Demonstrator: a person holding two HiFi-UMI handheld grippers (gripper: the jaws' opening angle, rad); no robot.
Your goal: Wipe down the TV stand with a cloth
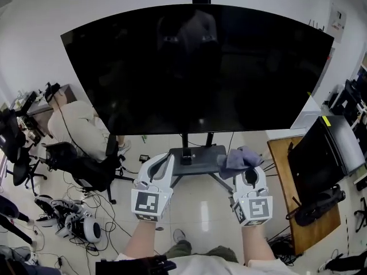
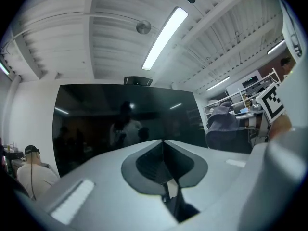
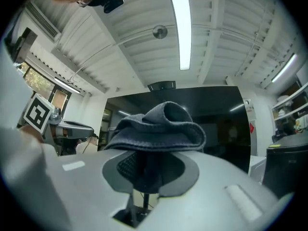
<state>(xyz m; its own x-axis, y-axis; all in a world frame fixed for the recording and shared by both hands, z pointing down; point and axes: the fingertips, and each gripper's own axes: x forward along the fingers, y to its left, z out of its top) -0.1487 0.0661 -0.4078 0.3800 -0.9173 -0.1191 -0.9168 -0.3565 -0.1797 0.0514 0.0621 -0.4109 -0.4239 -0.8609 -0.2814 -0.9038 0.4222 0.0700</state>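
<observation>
Right gripper view: cloth is pinched by right gripper; left gripper is closed, empty. Slippage may be caused by bunching above the jaws.

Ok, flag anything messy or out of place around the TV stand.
Only the floor left of the TV stand: loose cables and white gear lie scattered there. The stand's base looks level; the cloth is bunched in the right gripper.

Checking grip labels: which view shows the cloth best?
The right gripper view: the cloth sits at the centre, bunched and clamped in the right gripper. The head view shows it small, by the TV stand; the left gripper view shows only a distant grey lump.
</observation>
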